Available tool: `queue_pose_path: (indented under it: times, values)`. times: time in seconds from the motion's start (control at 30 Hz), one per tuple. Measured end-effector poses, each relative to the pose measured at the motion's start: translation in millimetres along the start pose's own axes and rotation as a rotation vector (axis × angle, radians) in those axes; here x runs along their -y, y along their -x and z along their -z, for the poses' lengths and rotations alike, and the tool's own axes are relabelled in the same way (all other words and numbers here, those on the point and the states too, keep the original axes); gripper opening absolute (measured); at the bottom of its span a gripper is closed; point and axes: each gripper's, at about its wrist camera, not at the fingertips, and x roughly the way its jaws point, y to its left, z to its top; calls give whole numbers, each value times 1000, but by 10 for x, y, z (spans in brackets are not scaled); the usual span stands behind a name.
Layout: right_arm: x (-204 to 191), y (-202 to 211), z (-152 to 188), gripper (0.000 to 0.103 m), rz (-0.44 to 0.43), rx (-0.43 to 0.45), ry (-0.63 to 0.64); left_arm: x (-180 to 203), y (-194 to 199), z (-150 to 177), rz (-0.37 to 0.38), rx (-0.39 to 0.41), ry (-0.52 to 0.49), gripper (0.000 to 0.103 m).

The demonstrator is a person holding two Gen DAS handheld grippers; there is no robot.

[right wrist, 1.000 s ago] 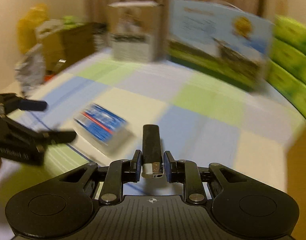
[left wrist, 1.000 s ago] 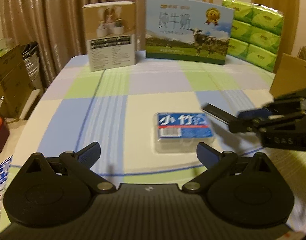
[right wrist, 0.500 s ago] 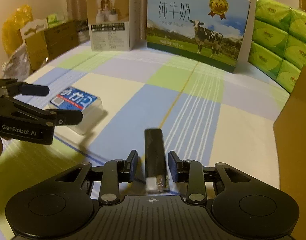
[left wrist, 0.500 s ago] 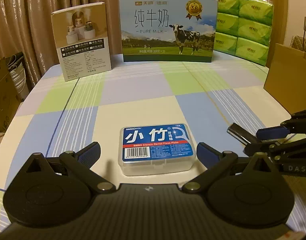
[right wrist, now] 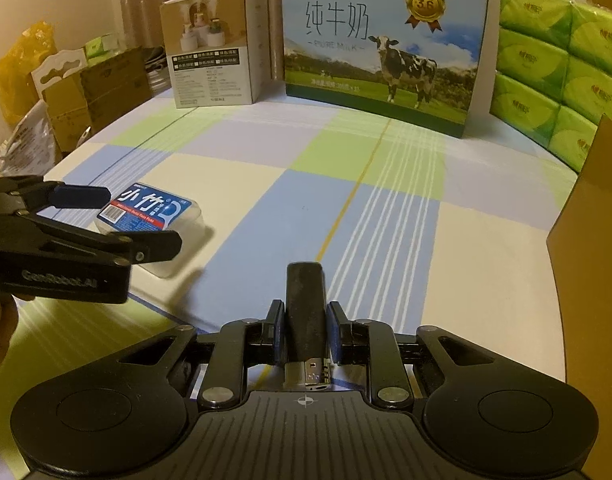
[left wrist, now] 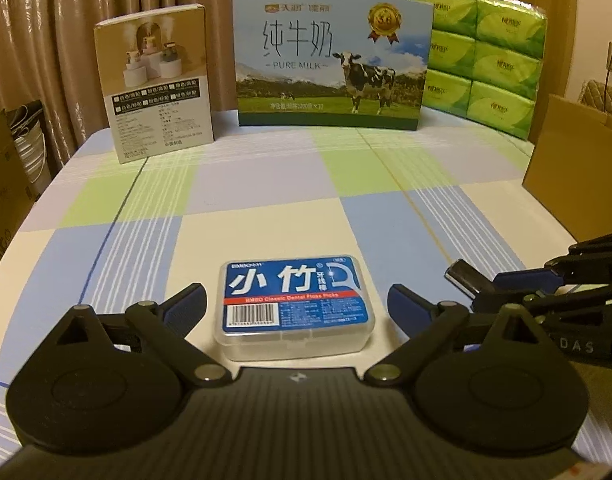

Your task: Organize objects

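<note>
The clear plastic floss-pick box with the blue label (left wrist: 298, 303) lies flat on the checked desk (left wrist: 265, 196), between the wide-open jaws of our left gripper (left wrist: 297, 305), which hold nothing. To take it well, we judge we should keep the jaws level, centre them on the box's short sides, and close low on the clear walls so the lid does not pop.

Just right of the box, our right gripper (right wrist: 304, 332) has its jaws closed on a dark slim lighter with a metal head (right wrist: 304, 316), held off the desk; it seems wise to keep it clear while the left closes.

Right of the box, further back, stands a brown cardboard carton (left wrist: 574, 176). Beyond the box, at the far edge: one tan humidifier box (left wrist: 157, 84), one blue milk carton with a cow (left wrist: 330, 60), one pack of green tissue packets (left wrist: 482, 64).

We count one floss box, one lighter, two grippers.
</note>
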Motion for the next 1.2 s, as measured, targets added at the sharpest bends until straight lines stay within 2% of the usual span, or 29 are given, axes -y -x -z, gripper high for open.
queue_pose_path:
  times: [0.17,0.23,0.4,0.57,0.73,0.97,1.2]
  values:
    - [4,7,8,19,1,-1,-7,-1,-83,17,-19,-23,3,91]
    - [3,9,11,19,-2,-2,-13,-17,-102,17,-21,-26,14,85]
    - [-13,82,14,19,-1,-7,-33,-30,-63,19,-24,-33,25,83]
    - [-11,297,25,19,9,2,-84,-49,141,-10,-38,-42,62,83]
    - [-40,679,126,19,21,18,-132,105,442,26,-22,-56,64,83]
    - [-142,1367,383,19,52,33,-132,514,983,171,20,-71,49,83]
    - [-165,2118,596,19,60,46,-206,812,1608,288,25,-88,89,83]
